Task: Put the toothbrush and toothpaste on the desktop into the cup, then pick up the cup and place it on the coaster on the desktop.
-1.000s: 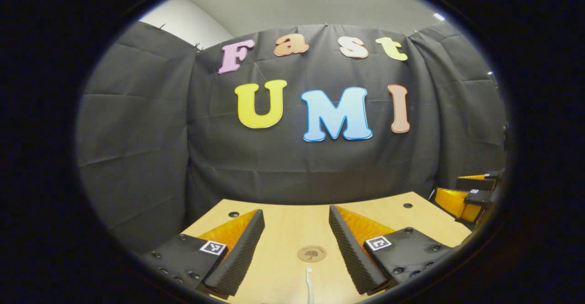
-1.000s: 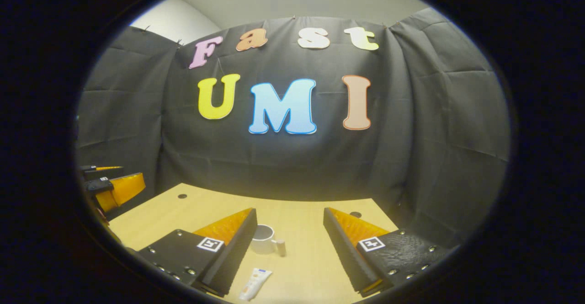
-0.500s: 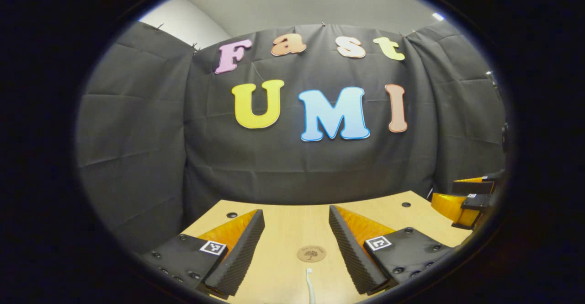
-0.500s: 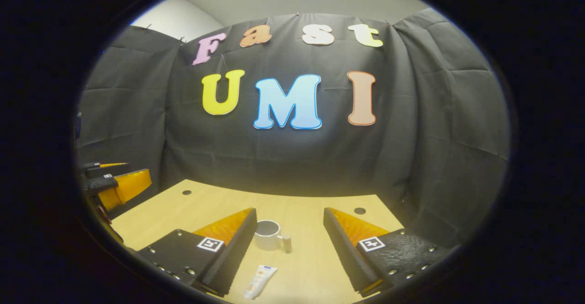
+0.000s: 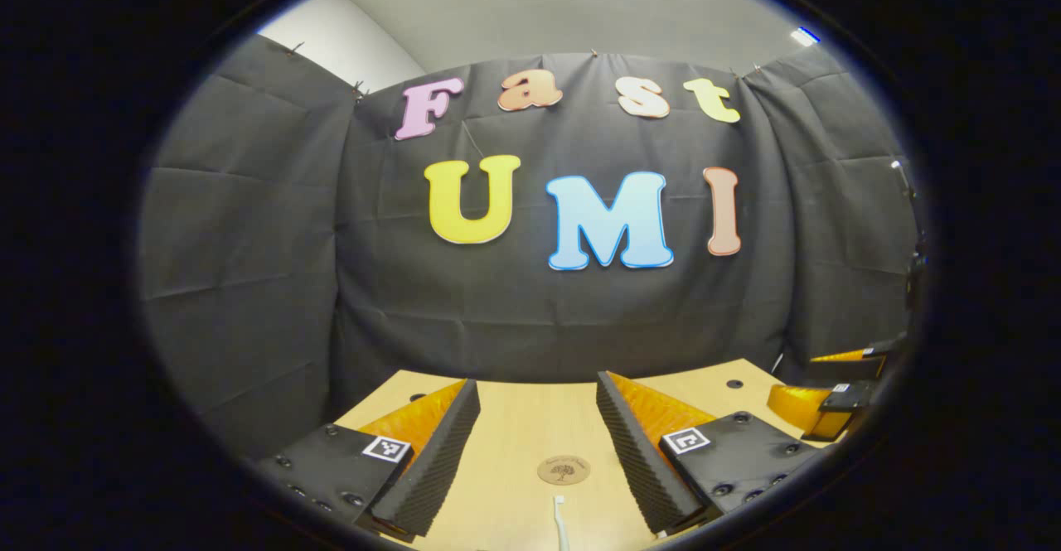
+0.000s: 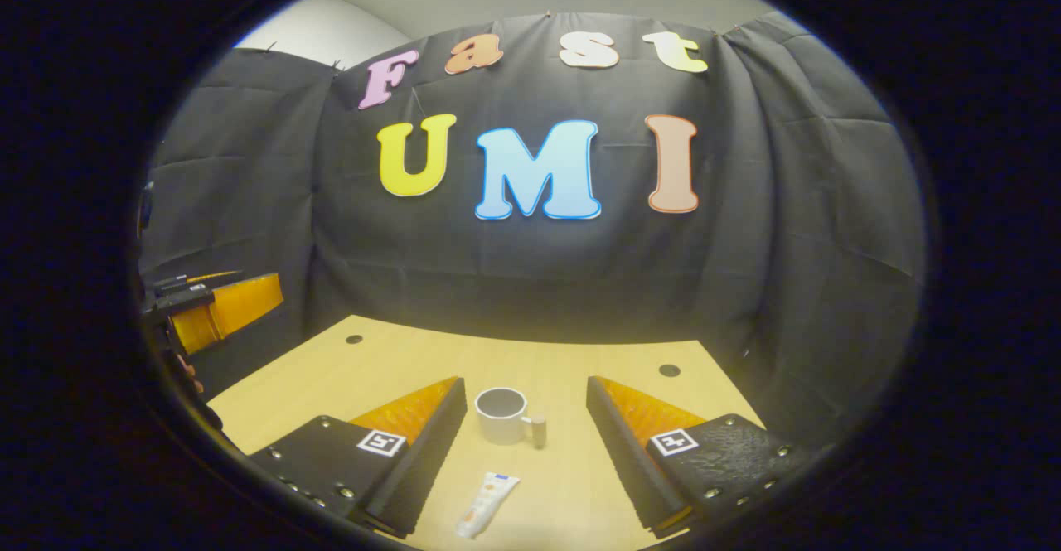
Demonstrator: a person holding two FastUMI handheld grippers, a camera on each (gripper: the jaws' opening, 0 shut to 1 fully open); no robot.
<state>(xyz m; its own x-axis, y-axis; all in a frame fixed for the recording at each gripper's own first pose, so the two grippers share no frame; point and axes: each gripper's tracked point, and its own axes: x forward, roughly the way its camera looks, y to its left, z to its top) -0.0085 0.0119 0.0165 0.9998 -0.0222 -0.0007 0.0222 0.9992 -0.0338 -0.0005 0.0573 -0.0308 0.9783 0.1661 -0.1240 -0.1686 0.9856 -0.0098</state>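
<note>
Brush, paste, cup and coaster, all apart on the desktop

White toothbrush [image 5: 561, 521] lies near the round brown coaster [image 5: 564, 470]; white toothpaste [image 6: 486, 505] lies flat before the upright, empty cup [image 6: 502, 415].

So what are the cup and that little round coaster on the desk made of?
The cup looks like glazed ceramic: smooth white wall, darker inside, and a handle that seems wooden. The coaster looks like wood or cork: a flat, matte brown disc with a dark printed motif. The desk shows pale wood grain.

Table [image 6: 580, 369] showing pale yellow wood grain across lower frame. Cup [image 6: 502, 415] looking white with grey inside, brown handle. Toothpaste [image 6: 486, 505] showing white with orange and blue. Toothbrush [image 5: 561, 519] white; coaster [image 5: 564, 470] tan with dark tree print.
</note>
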